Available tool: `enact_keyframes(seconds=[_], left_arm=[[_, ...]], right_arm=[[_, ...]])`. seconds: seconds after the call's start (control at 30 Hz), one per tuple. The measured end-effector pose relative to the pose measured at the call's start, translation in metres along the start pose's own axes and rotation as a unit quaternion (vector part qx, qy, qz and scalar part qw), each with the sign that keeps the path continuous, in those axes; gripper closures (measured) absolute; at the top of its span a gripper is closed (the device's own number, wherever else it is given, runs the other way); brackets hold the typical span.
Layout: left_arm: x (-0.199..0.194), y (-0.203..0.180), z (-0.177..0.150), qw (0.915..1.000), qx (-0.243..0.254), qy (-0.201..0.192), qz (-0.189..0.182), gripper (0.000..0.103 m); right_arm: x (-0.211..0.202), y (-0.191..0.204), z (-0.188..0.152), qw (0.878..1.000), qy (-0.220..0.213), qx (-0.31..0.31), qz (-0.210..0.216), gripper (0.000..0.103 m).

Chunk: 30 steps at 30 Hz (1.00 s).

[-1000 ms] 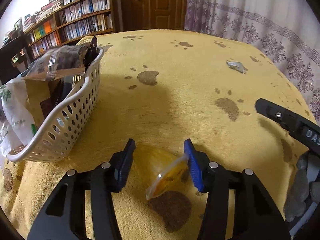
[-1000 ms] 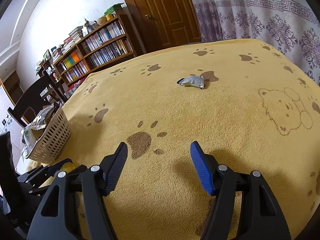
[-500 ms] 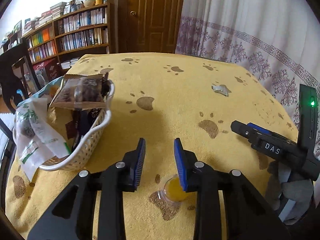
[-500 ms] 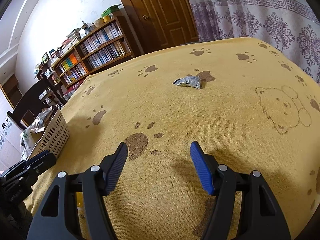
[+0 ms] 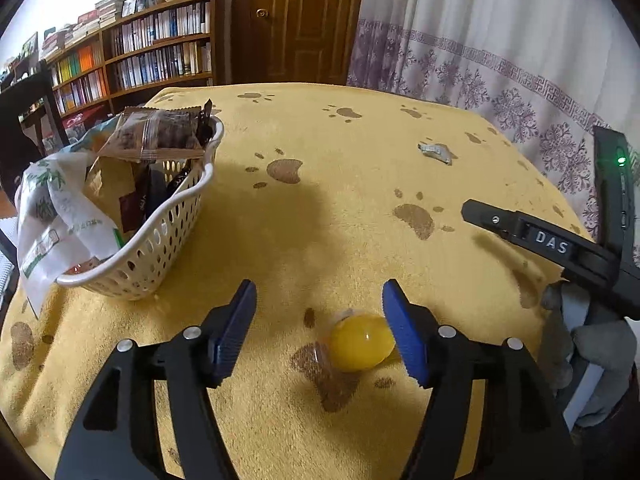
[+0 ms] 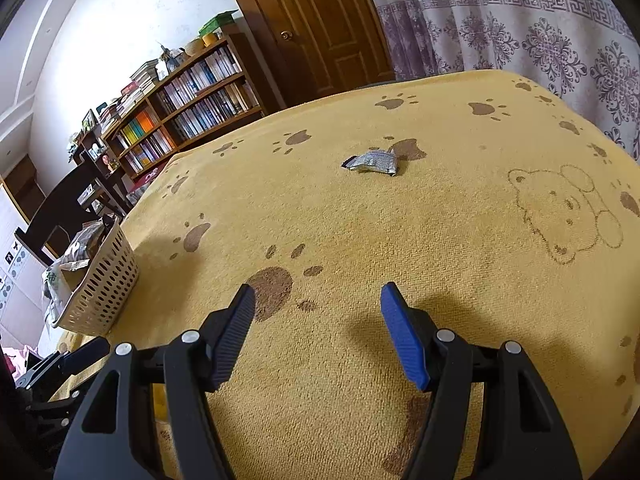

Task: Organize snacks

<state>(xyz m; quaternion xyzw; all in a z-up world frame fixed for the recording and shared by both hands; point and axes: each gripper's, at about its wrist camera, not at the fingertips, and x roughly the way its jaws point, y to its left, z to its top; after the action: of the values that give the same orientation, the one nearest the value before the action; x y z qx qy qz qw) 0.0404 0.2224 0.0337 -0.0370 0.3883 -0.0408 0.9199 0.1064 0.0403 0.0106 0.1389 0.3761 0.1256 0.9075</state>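
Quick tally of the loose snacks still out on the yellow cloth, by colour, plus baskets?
Yellow jelly cup: 1
Silver wrapped snack: 1
White basket: 1
Total: 3

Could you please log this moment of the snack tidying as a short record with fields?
surface: yellow paw-print cloth
left tongs: open, empty, low over the cloth
jelly cup: yellow, on the cloth, close beside the left tongs' blue pad, not gripped
right tongs: open, empty
basket: white, perforated, crowded with snack packets
silver wrapper: lying alone on the cloth, well ahead of the right tongs
left to do: jelly cup and silver wrapper are outside the basket
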Motion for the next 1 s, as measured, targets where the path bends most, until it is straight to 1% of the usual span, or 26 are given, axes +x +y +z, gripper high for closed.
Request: enact_keyframes(seconds=[0.1,0.2,0.3,0.33,0.37,0.4,0.43,0.5,0.53,0.63,0.77,0.83,0.9,0.97,1.0], left_arm=[[-0.003,-0.003,-0.004,0.9999,0.006,-0.006,-0.014,0.036],[-0.005,-0.013,-0.013,0.9991,0.031,-0.012,-0.028,0.036],[0.003,-0.023,-0.017,0.9984,0.055,-0.004,-0.012,0.036],[0.009,-0.024,-0.019,0.9983,0.058,0.004,-0.007,0.038],[0.015,-0.024,-0.019,0.9982,0.058,0.015,-0.001,0.048],[0.02,-0.023,-0.02,0.9981,0.056,0.025,0.0,0.053],[0.025,-0.02,-0.019,0.9982,0.049,0.035,-0.008,0.06],[0.025,-0.019,-0.017,0.9984,0.044,0.033,-0.012,0.064],[0.025,-0.02,-0.016,0.9984,0.047,0.029,-0.014,0.068],[0.019,-0.023,-0.017,0.9979,0.06,0.016,-0.017,0.068],[0.007,-0.026,-0.013,0.9974,0.069,-0.007,-0.022,0.068],[0.002,-0.026,-0.009,0.9972,0.069,-0.016,-0.024,0.068],[-0.002,-0.025,-0.005,0.9972,0.067,-0.023,-0.026,0.068],[-0.005,-0.025,-0.003,0.9971,0.066,-0.027,-0.026,0.068],[-0.007,-0.026,-0.002,0.9971,0.066,-0.028,-0.026,0.068]], right_arm=[[0.0,0.0,0.0,1.0,0.0,0.0,0.0,0.038],[0.0,0.001,-0.001,1.0,0.001,-0.001,0.001,0.038],[0.0,0.002,-0.001,1.0,0.002,-0.004,0.001,0.038],[0.0,0.003,-0.001,1.0,0.002,-0.004,0.001,0.038],[0.0,0.003,-0.001,1.0,0.002,-0.005,0.001,0.038],[0.0,0.003,-0.001,1.0,0.002,-0.006,0.001,0.038],[0.0,0.003,-0.001,1.0,0.002,-0.007,0.001,0.038],[0.001,0.004,-0.002,1.0,0.002,-0.008,0.0,0.038],[0.0,0.003,-0.002,1.0,0.002,-0.008,0.0,0.038],[-0.001,0.003,-0.001,1.0,0.002,-0.007,0.001,0.038],[-0.008,-0.006,0.01,1.0,-0.006,-0.004,-0.007,0.038],[-0.009,-0.015,0.022,1.0,-0.001,-0.007,-0.019,0.038],[-0.001,-0.024,0.035,1.0,0.013,-0.016,-0.023,0.038],[0.007,-0.033,0.047,0.999,0.015,-0.02,-0.047,0.038],[0.014,-0.039,0.055,0.998,0.017,-0.02,-0.049,0.038]])
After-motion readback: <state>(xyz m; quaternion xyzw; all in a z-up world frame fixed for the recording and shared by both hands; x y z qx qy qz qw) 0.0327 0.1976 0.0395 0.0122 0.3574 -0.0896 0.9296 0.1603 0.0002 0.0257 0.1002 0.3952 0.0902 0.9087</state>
